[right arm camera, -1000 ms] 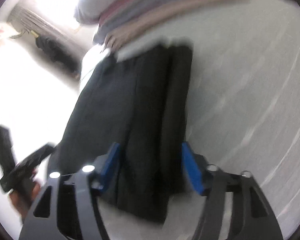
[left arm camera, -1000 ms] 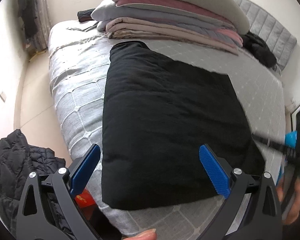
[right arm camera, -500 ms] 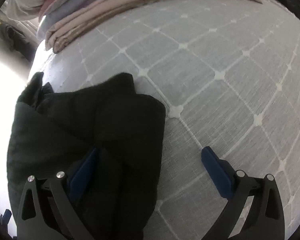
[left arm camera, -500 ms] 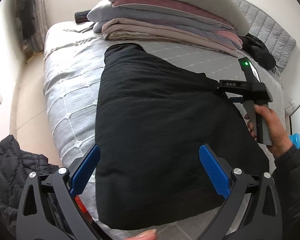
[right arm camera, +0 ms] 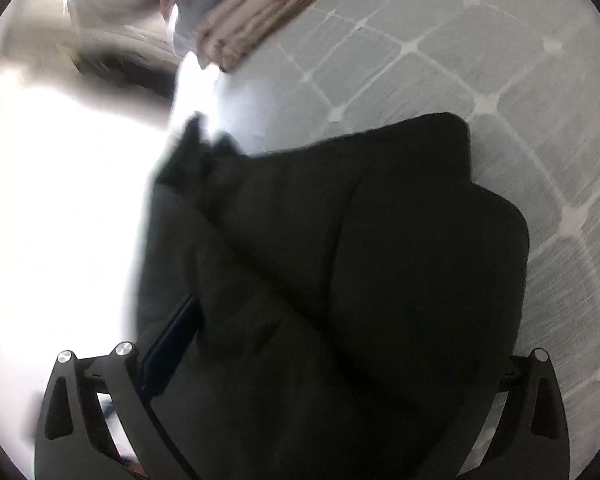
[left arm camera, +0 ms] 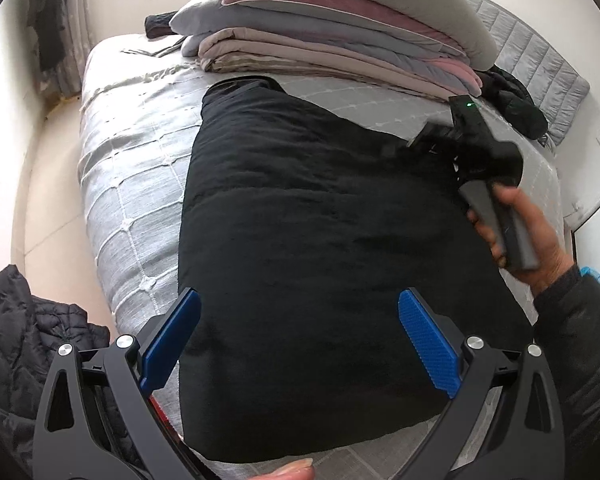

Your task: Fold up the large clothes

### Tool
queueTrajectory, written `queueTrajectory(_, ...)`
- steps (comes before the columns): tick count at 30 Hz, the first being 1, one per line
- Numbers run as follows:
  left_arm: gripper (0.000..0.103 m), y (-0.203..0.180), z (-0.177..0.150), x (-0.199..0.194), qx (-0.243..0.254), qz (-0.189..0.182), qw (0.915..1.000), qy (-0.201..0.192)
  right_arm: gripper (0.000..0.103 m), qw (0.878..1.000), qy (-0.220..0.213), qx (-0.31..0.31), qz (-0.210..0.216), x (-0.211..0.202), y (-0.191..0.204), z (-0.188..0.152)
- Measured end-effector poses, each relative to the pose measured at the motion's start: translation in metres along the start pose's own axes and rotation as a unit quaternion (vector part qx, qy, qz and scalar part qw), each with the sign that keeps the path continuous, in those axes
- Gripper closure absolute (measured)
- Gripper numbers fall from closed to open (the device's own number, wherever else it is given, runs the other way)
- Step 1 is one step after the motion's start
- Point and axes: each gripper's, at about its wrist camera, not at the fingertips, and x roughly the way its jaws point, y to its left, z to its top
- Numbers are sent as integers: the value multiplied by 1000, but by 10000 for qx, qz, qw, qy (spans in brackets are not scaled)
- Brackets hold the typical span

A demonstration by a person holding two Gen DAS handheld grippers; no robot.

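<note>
Garment: black garment (left arm camera: 332, 248), large and padded-looking, lies spread over the near half of the bed (left arm camera: 132, 184), already doubled into a rough rectangle whose near edge reaches the mattress edge.
Handling: judged soft, bulky and limp, light for its size; it should slump and trap air rather than hold a crease, so a fold will likely need pressing flat.
Where to take hold: the corners and doubled edges look best, since a pinch in the middle would only lift a hump.
Right gripper: right gripper (right arm camera: 300, 360) is at the far right corner, the cloth's layered corner bulging between its fingers; one blue pad shows at the left, the other is hidden under fabric, so it cannot be told whether the jaws have closed.
Left gripper: left gripper (left arm camera: 300, 344) hovers above the near edge, jaws spread wide and holding nothing.
Surface: grey quilted bedspread with a pale grid of stitching, soft and yielding under the cloth.
Room: stack of folded bedding (left arm camera: 340, 40) in pink, grey and beige topped by a pillow at the head of the bed; dark quilted jacket (left arm camera: 28, 344) heaped on the pale floor to the left; more dark clothing (left arm camera: 516, 100) by the headboard.
</note>
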Motion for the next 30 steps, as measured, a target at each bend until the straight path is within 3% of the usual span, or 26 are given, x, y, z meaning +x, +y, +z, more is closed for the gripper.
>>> queueTrajectory(2,8,2,0,1,-46,-13,10000,30,11,9953,-357,-535,-720,-6,21,-10)
queueTrajectory(3,8,2,0,1,-50,-12,10000,32,26,9914,-533,-765,-921,-12,33,-20)
queueTrajectory(4,8,3,-1,0,-46,-9,10000,19,45,9896,-655,-883,-923,-20,43,-34)
queueTrajectory(7,8,5,-1,-3,-39,-16,10000,-22,59,9860,-988,-945,-959,-42,55,-67)
queueTrajectory(11,8,10,-2,-7,-74,-14,10000,-64,57,9750,-1329,-785,-1599,-50,51,-89)
queueTrajectory(13,8,14,-2,-7,-101,-1,9999,-65,36,9736,-1197,-582,-1854,-34,38,-74)
queueTrajectory(15,8,19,-3,-7,-149,69,9998,-65,32,9833,-1161,1,-1405,-40,16,-64)
queueTrajectory(17,8,29,-5,-8,-252,116,9996,-50,28,9805,-1435,291,-1311,-54,10,-61)
queueTrajectory(21,8,51,-6,-17,-529,0,9985,-120,27,9515,-2307,278,-2014,-96,32,-72)
queueTrajectory(24,8,59,-6,-22,-625,-53,9979,-176,21,9220,-3072,-271,-2340,-120,64,-78)
queueTrajectory(26,8,58,-6,-24,-608,-74,9979,-200,21,9243,-3210,-618,-1971,-123,86,-83)
queueTrajectory(27,8,58,-6,-24,-579,-61,9981,-204,19,9311,-3041,-809,-1845,-114,93,-82)
queueTrajectory(29,8,56,-5,-23,-523,-19,9985,-184,19,9458,-2102,-1022,-2254,-67,94,-69)
queueTrajectory(30,8,56,-5,-22,-524,-17,9985,-181,15,9550,-1351,-876,-2492,-32,78,-57)
